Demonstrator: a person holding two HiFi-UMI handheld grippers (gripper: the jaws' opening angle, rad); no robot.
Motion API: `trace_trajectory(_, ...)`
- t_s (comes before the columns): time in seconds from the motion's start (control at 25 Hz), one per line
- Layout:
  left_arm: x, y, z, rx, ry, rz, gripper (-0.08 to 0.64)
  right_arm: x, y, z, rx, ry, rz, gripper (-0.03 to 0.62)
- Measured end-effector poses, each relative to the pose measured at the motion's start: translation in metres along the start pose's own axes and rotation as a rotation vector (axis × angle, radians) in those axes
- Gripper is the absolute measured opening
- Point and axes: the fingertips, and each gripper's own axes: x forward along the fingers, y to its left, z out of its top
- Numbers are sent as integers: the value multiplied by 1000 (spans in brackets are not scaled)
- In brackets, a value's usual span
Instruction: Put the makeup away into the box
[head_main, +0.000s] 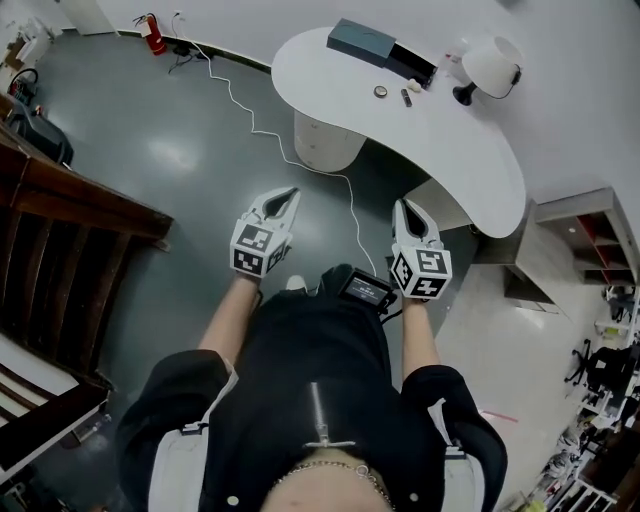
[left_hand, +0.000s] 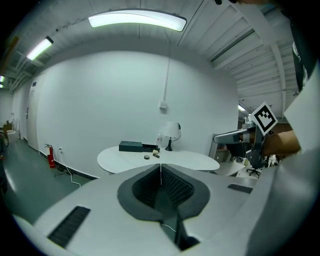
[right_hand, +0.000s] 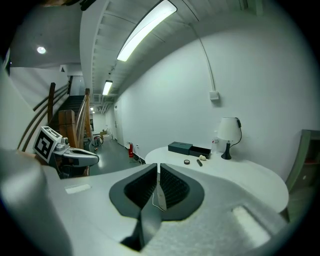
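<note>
Stairs of dark wood (head_main: 70, 230) stand at 9 o'clock. A thin white cable (head_main: 250, 110) lies on the grey floor (head_main: 170, 150) before the curved white table (head_main: 450, 150). The left gripper (head_main: 290, 193) and right gripper (head_main: 400, 206) are closed tight and empty. At 12 o'clock the table holds a dark flat box (head_main: 362, 43), a small round makeup pot (head_main: 380, 91), a dark makeup stick (head_main: 407, 97) and a white lamp (head_main: 490, 65).

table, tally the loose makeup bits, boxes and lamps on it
loose makeup bits: 3 (round compact, dark stick, pale puff)
box: 1
lamp: 1
total: 5
</note>
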Motion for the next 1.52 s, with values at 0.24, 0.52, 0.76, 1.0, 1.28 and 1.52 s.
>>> trace_trajectory(0.24,50,12,19,14,1,-50,14,36,-25,15,9,-3,-33,11)
trace_trajectory(0.52,113,37,25,26,35,-64,14,97,-67,21,34,4,-39,11)
trace_trajectory(0.76,186,63,46,26,68,-45,14,169,-120,47,34,-7,-19,11)
trace_trajectory(1.0,280,82,82,19,85,-29,14,244,-187,75,33,2,7,11)
trace_trajectory(1.28,358,103,119,39,92,3,14,314,-243,102,30,26,53,11)
trace_trajectory(1.52,399,113,129,54,110,2,14,351,-255,105,14,52,92,17)
